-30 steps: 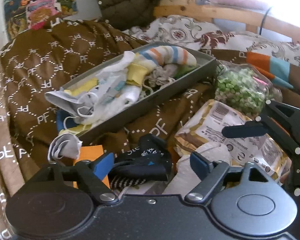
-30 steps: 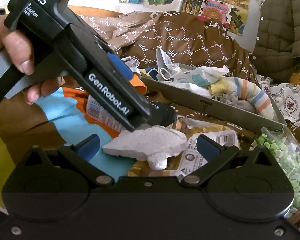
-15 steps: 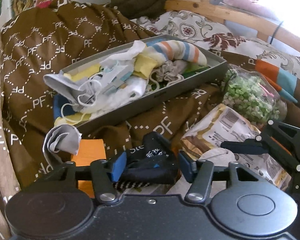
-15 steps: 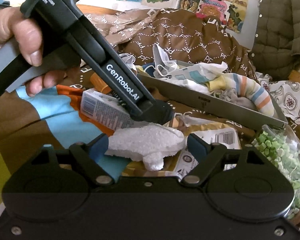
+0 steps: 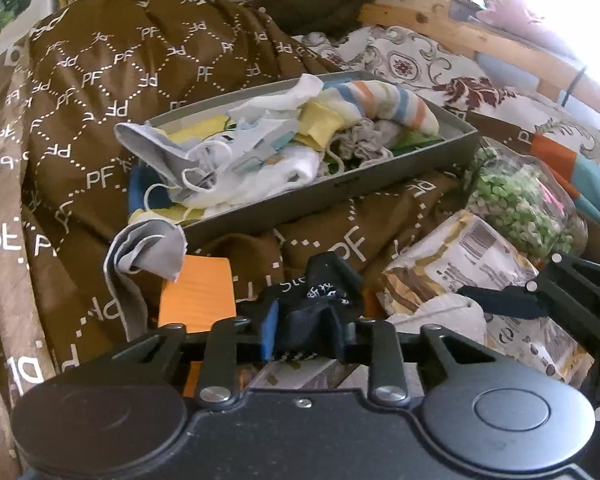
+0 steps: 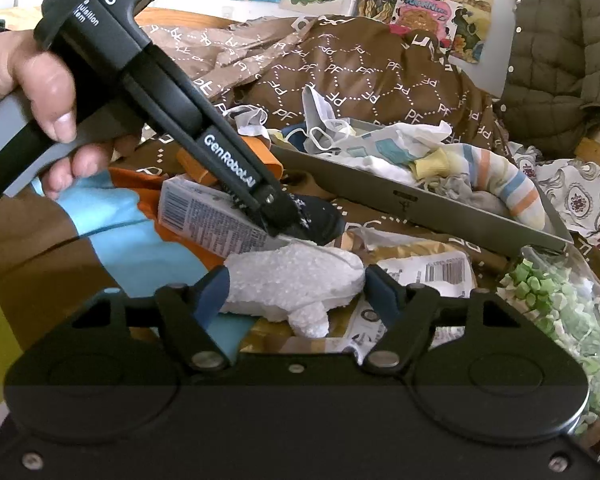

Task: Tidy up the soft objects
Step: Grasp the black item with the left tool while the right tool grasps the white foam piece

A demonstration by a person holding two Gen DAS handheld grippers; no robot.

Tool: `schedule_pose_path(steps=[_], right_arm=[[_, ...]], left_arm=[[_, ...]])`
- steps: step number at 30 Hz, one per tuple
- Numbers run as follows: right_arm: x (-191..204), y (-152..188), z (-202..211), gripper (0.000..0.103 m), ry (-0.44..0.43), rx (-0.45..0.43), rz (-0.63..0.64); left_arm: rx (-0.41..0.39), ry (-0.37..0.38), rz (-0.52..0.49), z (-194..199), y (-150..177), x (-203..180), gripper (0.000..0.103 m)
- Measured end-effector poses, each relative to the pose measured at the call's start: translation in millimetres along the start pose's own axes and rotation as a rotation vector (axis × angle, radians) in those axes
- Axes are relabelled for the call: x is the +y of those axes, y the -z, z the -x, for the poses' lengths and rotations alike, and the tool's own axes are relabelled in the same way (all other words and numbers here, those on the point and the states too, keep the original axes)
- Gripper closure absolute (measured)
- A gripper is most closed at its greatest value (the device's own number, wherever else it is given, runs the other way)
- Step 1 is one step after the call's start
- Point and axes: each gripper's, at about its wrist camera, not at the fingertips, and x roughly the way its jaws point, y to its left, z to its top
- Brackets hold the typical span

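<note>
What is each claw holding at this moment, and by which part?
Left claw, closing, pinches the dark navy printed sock at its bunched near end. Right claw, closing, spans the white foam chunk across its width.

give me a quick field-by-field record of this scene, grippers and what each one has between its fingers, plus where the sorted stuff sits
left gripper: jaws closing, pads pressing a dark sock
right gripper: jaws closing around a white foam piece, pads at both its ends
grey tray: on the brown blanket, holds a striped sock, face masks and cloths
loose beside tray: grey mask, orange pad
other clutter: jar of green bits, printed packet
hand: grips the left gripper's handle
</note>
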Motion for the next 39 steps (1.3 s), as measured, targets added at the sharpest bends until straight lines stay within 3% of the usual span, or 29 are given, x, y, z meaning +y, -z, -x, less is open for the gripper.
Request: schedule_pose_path(steps=[7, 12, 17, 27, 32, 39], right_arm=[[3.4, 0.3, 1.8, 0.045, 0.021, 0.005, 0.018], [3.5, -0.1, 5.6, 0.047, 0.022, 0.010, 0.014], [1.0, -1.5, 12.5, 0.059, 0.022, 0.010, 0.003], [2.0, -8.1, 35.7, 0.077, 0.016, -0.014, -0.004], [0.8, -10.4, 51.2, 0.082, -0.031, -0.020, -0.018], [-6.9, -14.1, 69.5, 0.083, -0.160, -0.047, -0.076]], left_arm=[[-0.018, -0.001, 0.038, 5.1, 3.6, 3.1, 0.087], [-0.074, -0.026, 0.035, 14.3, 12.4, -3.5, 0.094], [-0.122, -0.042, 0.026, 28.5, 21.7, -16.9, 0.095], [-0.128, -0.014, 0.072, 45.9, 31.3, -28.0, 0.095], [-0.118, -0.001, 0.119, 50.4, 38.2, -22.6, 0.095], [-0.109, 0.029, 0.134, 57.9, 44.9, -17.8, 0.095]])
